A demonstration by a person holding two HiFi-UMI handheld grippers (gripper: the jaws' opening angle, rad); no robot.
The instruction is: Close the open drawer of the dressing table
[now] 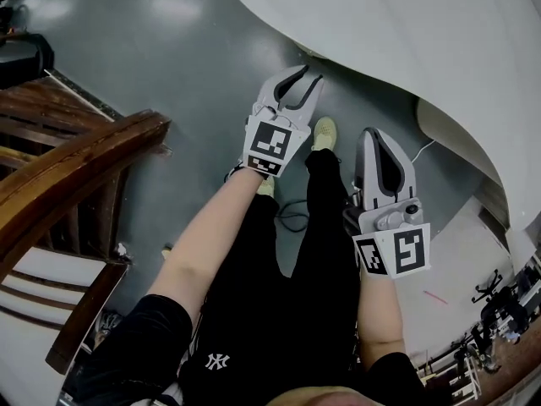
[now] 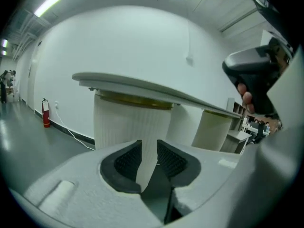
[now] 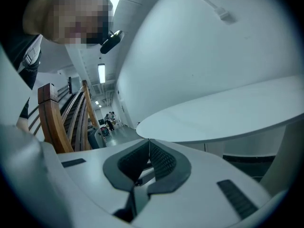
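White plastic jaws of the left tool (image 1: 309, 74) are held apart, and nothing is gripped or touched between them. The right tool (image 1: 379, 132) is seen with its tips pressed together, empty. Both are held above the grey floor (image 1: 169, 57), near the dressing table (image 1: 406, 32), whose curved white tabletop is carried on a ribbed pedestal (image 2: 128, 122) — its drawer cannot be made out.
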